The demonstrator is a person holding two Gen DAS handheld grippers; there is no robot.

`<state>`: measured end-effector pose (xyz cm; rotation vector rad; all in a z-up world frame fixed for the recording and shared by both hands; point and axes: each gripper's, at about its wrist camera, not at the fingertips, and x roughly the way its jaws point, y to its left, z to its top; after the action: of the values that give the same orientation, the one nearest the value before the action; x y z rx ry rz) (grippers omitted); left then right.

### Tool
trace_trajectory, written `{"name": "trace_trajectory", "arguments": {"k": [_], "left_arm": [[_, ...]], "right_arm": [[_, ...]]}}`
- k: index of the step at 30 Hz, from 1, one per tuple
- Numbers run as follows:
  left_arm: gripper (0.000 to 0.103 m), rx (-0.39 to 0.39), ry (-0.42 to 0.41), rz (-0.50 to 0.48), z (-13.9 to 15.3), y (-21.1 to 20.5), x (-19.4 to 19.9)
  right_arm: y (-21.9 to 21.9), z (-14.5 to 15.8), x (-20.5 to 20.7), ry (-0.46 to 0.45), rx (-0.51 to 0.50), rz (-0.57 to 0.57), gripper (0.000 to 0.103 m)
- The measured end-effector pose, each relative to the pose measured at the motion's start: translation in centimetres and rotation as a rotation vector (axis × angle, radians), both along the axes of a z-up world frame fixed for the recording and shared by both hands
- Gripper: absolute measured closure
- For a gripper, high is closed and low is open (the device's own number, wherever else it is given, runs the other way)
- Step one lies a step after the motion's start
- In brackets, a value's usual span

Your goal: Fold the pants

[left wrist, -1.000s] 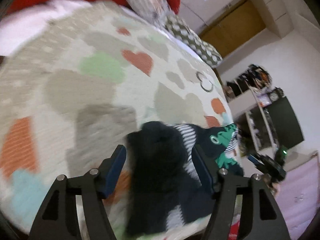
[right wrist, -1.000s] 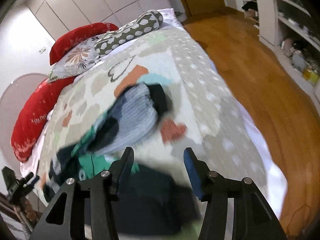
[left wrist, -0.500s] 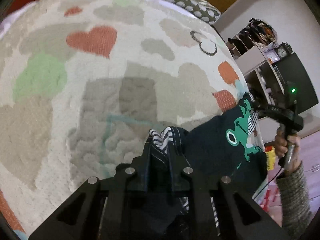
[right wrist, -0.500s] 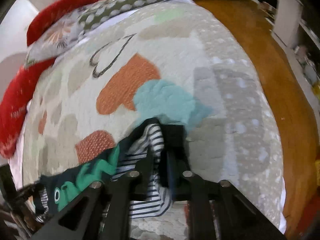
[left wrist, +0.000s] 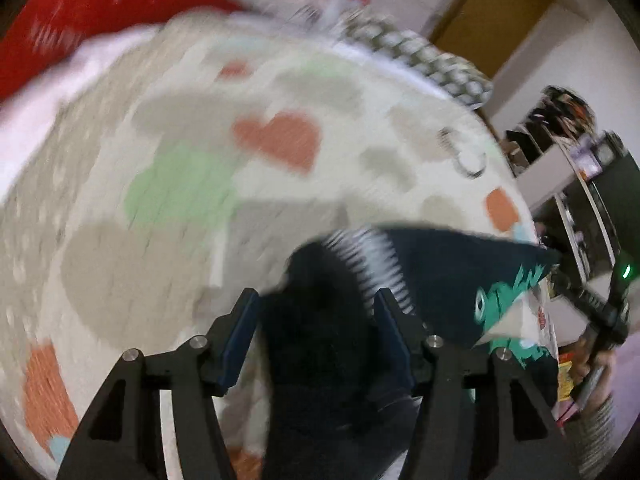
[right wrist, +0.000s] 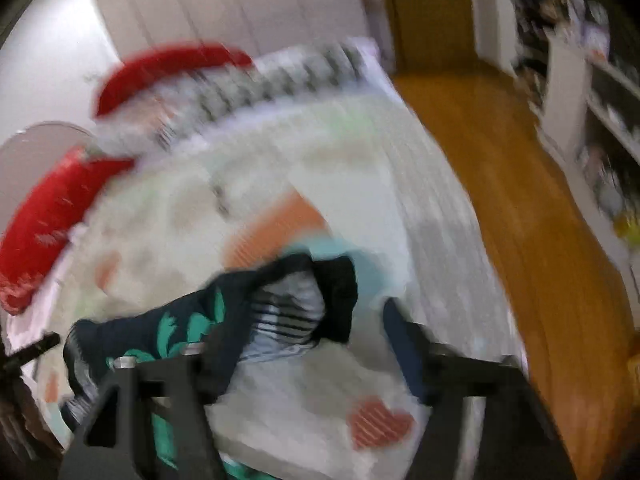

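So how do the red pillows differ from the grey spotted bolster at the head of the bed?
The plain red pillows are bright and curve round the corner of the bed; the grey spotted bolster is pale-dotted, long and straight. The red ones sit further from the wooden floor. Both lie at the head of the heart-patterned bedspread.

Each fisheye camera sits just behind its own tool, the left tool (left wrist: pixel 316 312) and the right tool (right wrist: pixel 304 332), looking steeply down and close along the fingers at the heart-patterned bedspread (left wrist: pixel 192 160), both sharing the dark pants (right wrist: pixel 192 320) and red pillows (right wrist: pixel 40 216) beyond.
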<state>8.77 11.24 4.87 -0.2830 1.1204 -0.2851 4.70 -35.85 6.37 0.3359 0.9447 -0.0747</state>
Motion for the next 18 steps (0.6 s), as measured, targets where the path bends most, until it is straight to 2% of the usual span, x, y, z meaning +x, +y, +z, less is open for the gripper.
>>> {"name": "trace_trajectory", "arguments": {"k": [2,4,8,11,15,16,18], "left_arm": [[0.045,-0.062,0.013,0.004,-0.4,1.2,-1.0],[0.045,-0.067,-0.004,0.021,-0.1,2.5,-2.3],[0.044,-0.112,-0.009,0.055,0.4,3.5,-3.2],[0.044,-0.121,-0.013,0.065,0.7,3.3,-3.4],[0.044,-0.135,-0.014,0.033,1.3,1.7,-4.4],[0.044,-0.139,-0.017,0.021,1.5,1.1,-4.8],[0.044,-0.146,-0.026,-0.002,1.8,0.4,-5.6]], "right_arm": [[-2.0,-2.6,-1.1,0.075,0.05,-0.059,0.029],[-4.6,-4.1,-3.4,0.09,0.145,-0.135,0.029],[-6.2,-3.2,-5.0,0.059,0.194,-0.182,0.03],[-5.5,-1.9,-4.4,0.027,0.246,-0.163,0.03],[-3.6,-1.5,-0.6,0.043,0.242,-0.164,0.031],[-3.6,-1.5,-0.3,0.042,0.272,-0.169,0.036],[-3.3,-1.8,1.1,0.063,0.406,-0.191,0.041]]}}
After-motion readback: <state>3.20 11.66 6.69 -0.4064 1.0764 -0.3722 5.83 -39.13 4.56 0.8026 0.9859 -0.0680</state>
